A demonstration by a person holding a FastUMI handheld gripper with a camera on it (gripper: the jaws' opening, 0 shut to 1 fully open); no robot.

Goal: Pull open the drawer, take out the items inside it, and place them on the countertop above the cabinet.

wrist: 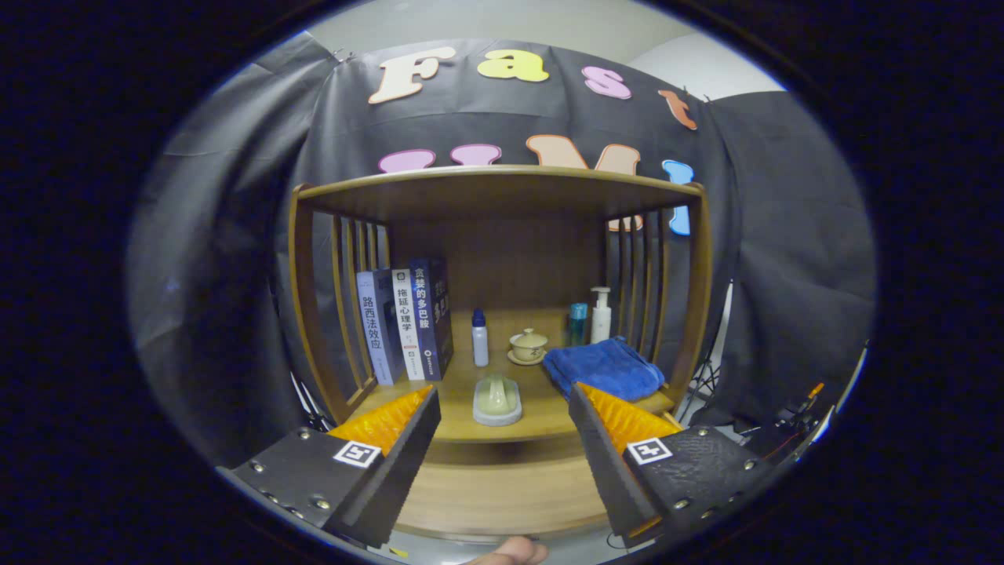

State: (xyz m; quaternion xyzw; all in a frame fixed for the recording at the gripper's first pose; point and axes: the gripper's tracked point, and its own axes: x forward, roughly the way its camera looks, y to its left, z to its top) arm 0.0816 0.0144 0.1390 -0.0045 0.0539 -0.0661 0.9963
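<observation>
Claw [502, 408] spread wide, nothing between its fingers, not touching anything. It hangs in front of a wooden cabinet [502, 196] with slatted sides.

Worktop [471, 420] sits just beyond the fingertips. On it:
- pale green lidded dish [496, 399] near the front edge, between the two fingers and just ahead of them
- folded blue towel [602, 367] on the right, just beyond the right finger [620, 455]
- row of upright books [408, 323] on the left, against the side slats, beyond the left finger [376, 463]
- small white bottle with blue cap [479, 337] just right of the books
- beige lidded cup on a saucer [528, 345] right of that bottle
- teal bottle [578, 323] and white pump bottle [601, 314] at the back right, behind the towel

Drawer front [502, 494] is the wood panel below the worktop edge, low between the fingers. Looks closed; no gap visible, contents hidden.

A person's fingertip [514, 553] shows below the drawer front.
</observation>
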